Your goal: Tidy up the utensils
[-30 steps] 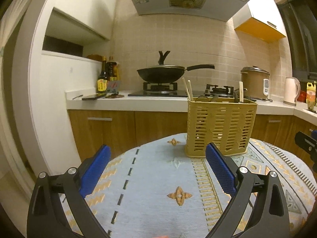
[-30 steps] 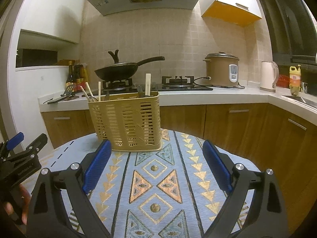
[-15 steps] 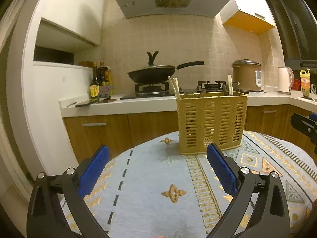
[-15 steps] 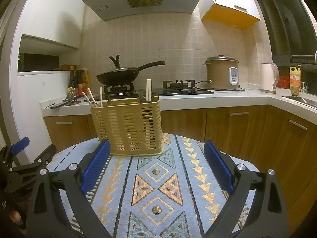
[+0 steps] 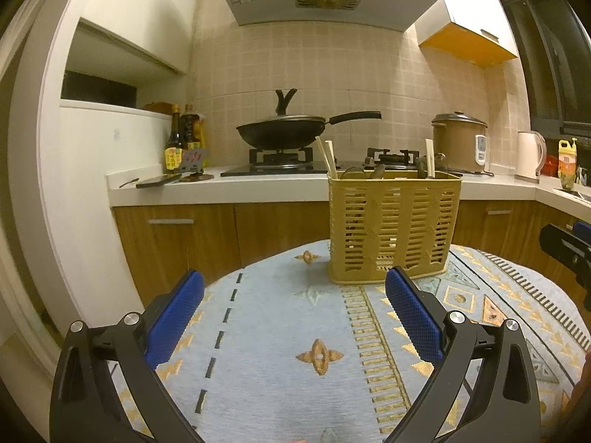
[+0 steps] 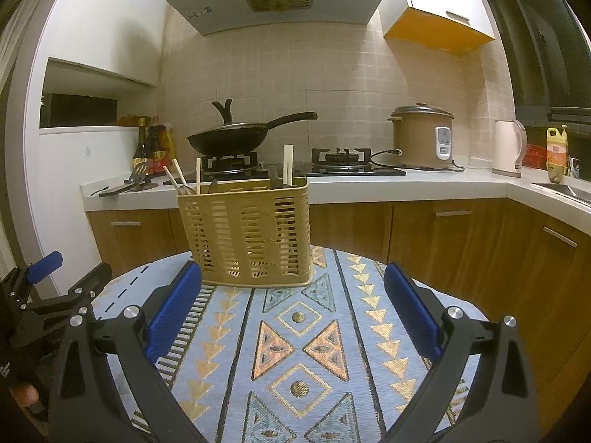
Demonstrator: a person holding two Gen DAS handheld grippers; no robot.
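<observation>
A tan slotted utensil basket [image 5: 393,229] [image 6: 247,229] stands upright on a round table with a patterned blue cloth [image 5: 277,332] [image 6: 295,332]. Pale chopsticks [image 5: 328,157] [image 6: 288,164] and dark utensil handles stick out of its top. My left gripper [image 5: 293,277] is open over the cloth, short of the basket, with nothing between its blue pads. My right gripper [image 6: 293,268] is wide, its jaws still opening, nothing between them, the basket just ahead. Each gripper shows at the edge of the other's view: the right gripper [image 5: 565,247] and the left gripper [image 6: 55,288].
Behind the table runs a kitchen counter [image 6: 369,188] with a black wok [image 6: 229,140] on the hob, a rice cooker [image 6: 423,136], a kettle [image 6: 509,147], sauce bottles [image 5: 177,144] and a spatula [image 6: 136,175]. Wooden cabinets [image 6: 461,243] stand close at the right.
The right gripper's jaws have spread a little wider. Both hands have stayed where they were, and the basket has not moved.
</observation>
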